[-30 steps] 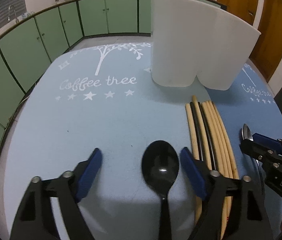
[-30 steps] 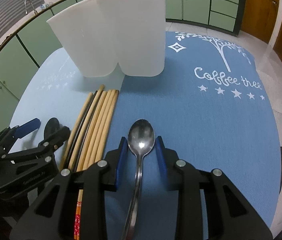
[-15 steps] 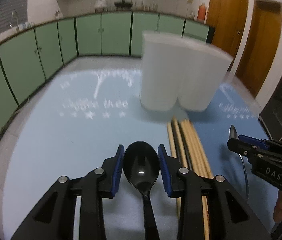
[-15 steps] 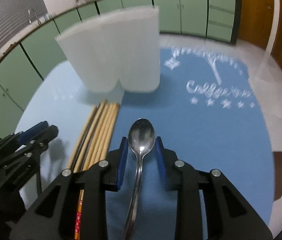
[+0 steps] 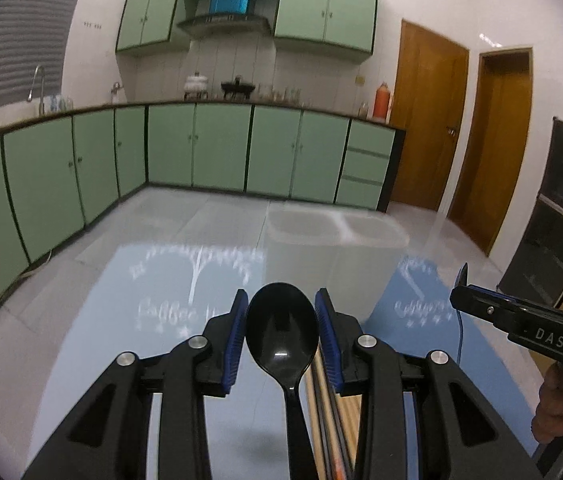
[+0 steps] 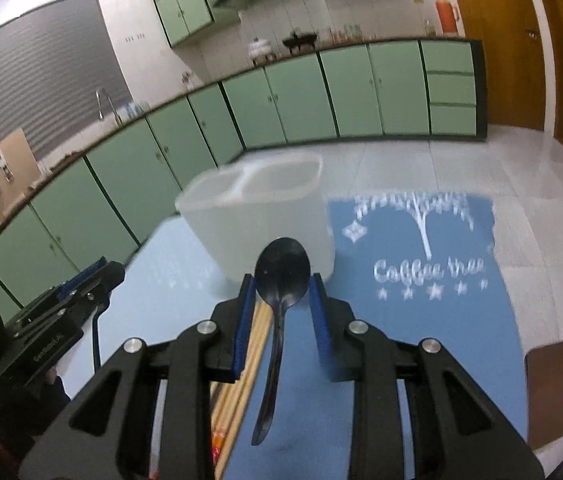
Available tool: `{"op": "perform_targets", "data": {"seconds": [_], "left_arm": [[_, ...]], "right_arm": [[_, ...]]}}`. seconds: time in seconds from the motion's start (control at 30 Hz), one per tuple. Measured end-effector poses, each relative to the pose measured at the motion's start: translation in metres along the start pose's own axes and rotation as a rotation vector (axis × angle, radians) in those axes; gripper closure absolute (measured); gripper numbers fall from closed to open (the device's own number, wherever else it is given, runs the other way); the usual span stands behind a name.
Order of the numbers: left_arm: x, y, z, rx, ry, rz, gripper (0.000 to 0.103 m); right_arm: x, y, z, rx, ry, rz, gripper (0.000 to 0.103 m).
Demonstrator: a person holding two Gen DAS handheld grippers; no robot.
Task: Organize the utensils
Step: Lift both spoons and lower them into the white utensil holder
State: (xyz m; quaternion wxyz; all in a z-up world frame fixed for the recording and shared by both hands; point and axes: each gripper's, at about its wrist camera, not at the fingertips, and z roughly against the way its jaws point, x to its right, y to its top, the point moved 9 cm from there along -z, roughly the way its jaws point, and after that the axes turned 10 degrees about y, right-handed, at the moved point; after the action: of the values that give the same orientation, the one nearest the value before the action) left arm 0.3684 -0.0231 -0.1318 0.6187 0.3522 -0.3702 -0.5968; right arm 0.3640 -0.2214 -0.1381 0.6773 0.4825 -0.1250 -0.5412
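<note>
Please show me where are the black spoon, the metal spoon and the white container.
black spoon (image 5: 281, 326): left wrist view, on its bowl.
metal spoon (image 6: 282, 270): right wrist view, on its bowl.
white container (image 6: 217, 220): right wrist view, on its front wall.

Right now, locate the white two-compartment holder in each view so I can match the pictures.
Left wrist view: the white two-compartment holder stands right of centre, beyond the black plastic spoon.
Right wrist view: the holder is at centre, just behind the metal spoon.
Shared landmark: the "Coffee tree" print on the blue mats.
</note>
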Motion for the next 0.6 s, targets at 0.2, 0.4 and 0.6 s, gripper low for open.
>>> {"op": "perform_targets", "data": {"seconds": [0.2, 0.4, 0.6], "left_arm": [[0.008, 0.061, -0.007, 0.113, -0.035, 0.024, 0.069], [0.020, 0.131, -0.030, 0.230, -0.060, 0.055, 0.069], [0.035, 0.166, -0.069, 0.277, -0.060, 0.052, 0.069]], "right_arm": [[-0.009, 0.061, 0.015, 0.094, 0.050, 0.041, 0.077], [-0.010, 0.121, 0.012, 0.171, 0.037, 0.103, 0.077], [0.011, 0.162, -0.021, 0.225, -0.019, 0.099, 0.077]]}}
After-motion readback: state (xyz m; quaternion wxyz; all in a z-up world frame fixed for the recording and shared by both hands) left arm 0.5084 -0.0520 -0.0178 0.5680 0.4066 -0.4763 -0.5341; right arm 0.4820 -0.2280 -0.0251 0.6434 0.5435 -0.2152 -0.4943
